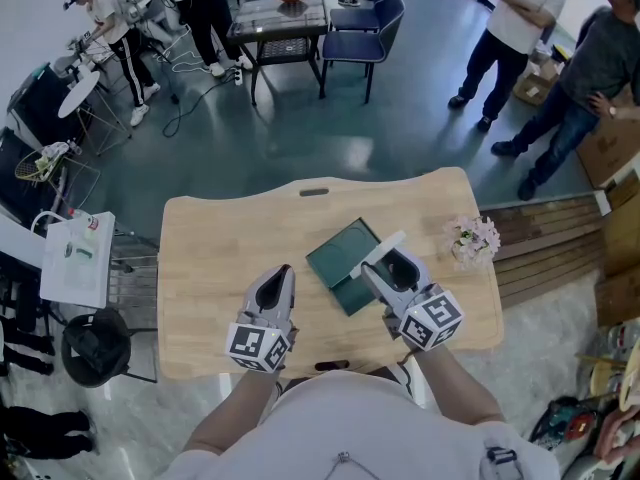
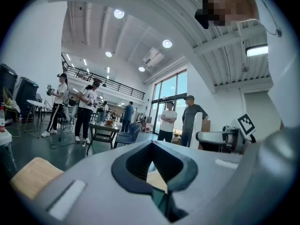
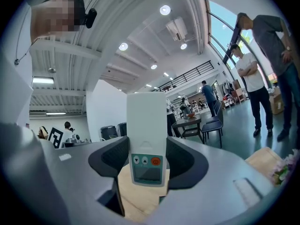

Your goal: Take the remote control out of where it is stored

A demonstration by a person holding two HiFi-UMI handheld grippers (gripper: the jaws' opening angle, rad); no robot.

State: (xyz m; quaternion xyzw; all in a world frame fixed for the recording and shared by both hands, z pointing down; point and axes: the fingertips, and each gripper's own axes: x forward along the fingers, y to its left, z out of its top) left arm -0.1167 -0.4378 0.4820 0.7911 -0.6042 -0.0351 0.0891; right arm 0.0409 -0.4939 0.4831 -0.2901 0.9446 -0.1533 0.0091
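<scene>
Pale wood tabletop (image 1: 200, 258) carries a dark green case (image 1: 335, 258) at its middle. Near and left of the case, the left gripper (image 1: 272, 286) has its fingers together on nothing. The right gripper (image 1: 392, 266), over the case's right edge, has its fingers clamped on the white remote control (image 3: 146, 125), pinching its side edges at the button end. It looks light, stiff and smooth, so likely to slip; a hold nearer the middle seems steadier. Its long axis follows the fingers, with the plain end tilted up and far.
</scene>
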